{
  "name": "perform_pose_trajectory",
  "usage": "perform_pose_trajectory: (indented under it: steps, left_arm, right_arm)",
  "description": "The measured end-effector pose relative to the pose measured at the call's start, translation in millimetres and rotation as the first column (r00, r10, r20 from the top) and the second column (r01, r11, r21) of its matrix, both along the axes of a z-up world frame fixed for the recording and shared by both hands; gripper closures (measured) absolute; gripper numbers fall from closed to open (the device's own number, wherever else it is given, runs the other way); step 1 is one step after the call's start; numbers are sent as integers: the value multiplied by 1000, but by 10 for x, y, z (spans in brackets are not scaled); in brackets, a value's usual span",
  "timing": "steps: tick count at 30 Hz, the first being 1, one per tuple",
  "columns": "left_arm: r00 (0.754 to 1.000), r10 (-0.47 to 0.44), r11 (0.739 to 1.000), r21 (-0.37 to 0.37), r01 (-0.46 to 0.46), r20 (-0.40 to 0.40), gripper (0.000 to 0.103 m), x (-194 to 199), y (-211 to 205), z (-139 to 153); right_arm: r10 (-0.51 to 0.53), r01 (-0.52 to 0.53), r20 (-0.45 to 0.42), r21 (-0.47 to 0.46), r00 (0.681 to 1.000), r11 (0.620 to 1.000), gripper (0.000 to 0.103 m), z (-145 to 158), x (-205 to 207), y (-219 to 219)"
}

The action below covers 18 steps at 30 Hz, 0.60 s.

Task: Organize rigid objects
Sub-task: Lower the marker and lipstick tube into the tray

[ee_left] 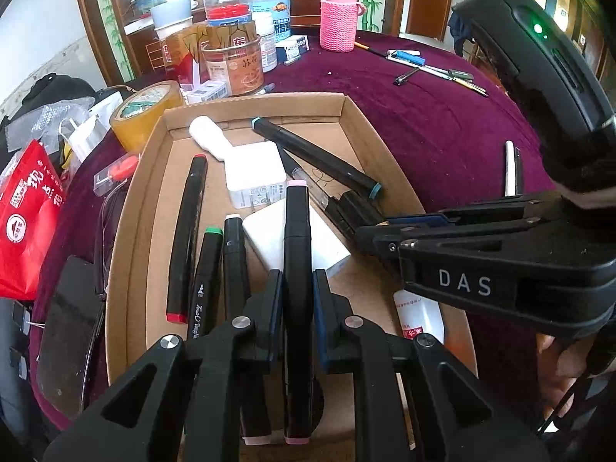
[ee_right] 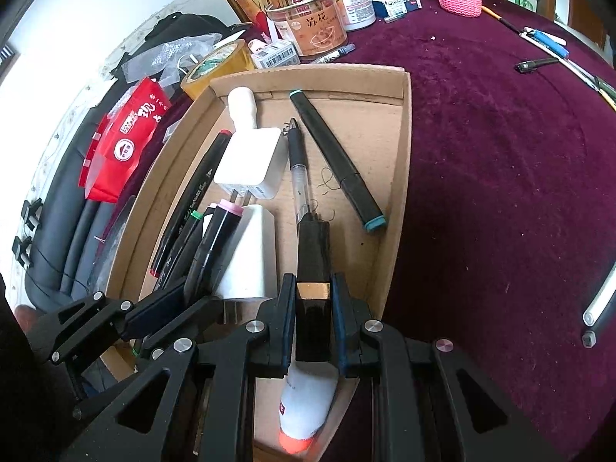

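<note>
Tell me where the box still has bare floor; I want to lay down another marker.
Bare cardboard lies between the teal-capped marker and the box's right wall, plus the far right corner. The left half is crowded with markers and white chargers.

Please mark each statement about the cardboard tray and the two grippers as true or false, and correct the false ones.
1. The left gripper is shut on the pink-capped marker. True.
2. The right gripper is open and holds nothing. False: its fingers clamp a black block with a gold band.
3. The teal-capped marker lies inside the cardboard tray. True.
4. The pink knitted bottle sleeve stands inside the tray. False: it stands on the maroon tablecloth beyond it.
5. The tape roll lies outside the tray. True.
</note>
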<state>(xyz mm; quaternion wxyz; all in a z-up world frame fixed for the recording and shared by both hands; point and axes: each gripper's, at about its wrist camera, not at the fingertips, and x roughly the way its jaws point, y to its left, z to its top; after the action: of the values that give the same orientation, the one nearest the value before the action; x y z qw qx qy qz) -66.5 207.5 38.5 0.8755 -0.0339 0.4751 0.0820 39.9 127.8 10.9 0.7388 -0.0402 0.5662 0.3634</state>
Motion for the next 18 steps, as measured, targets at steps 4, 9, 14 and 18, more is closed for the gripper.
perform_pose_trajectory:
  steps: [4, 9, 14, 18]
  left_arm:
    - [1000, 1, 1000, 1, -1, -1, 91, 2, 0, -2]
    - [1000, 8, 1000, 0, -8, -10, 91, 2, 3, -15]
    - [1000, 9, 1000, 0, -9, -17, 91, -1, -11, -19]
    - [1000, 9, 1000, -2, -9, -18, 91, -11, -23, -17]
  right_arm:
    - [-3, 3, -13, 2, 1000, 1000, 87, -20, 16, 2]
    - [3, -3, -21, 4, 1000, 1000, 87, -31, 26, 3]
    - [4, -4, -30, 7, 1000, 1000, 87, -29, 22, -10]
    - [4, -3, -37, 10, 999, 1000, 87, -30, 28, -16]
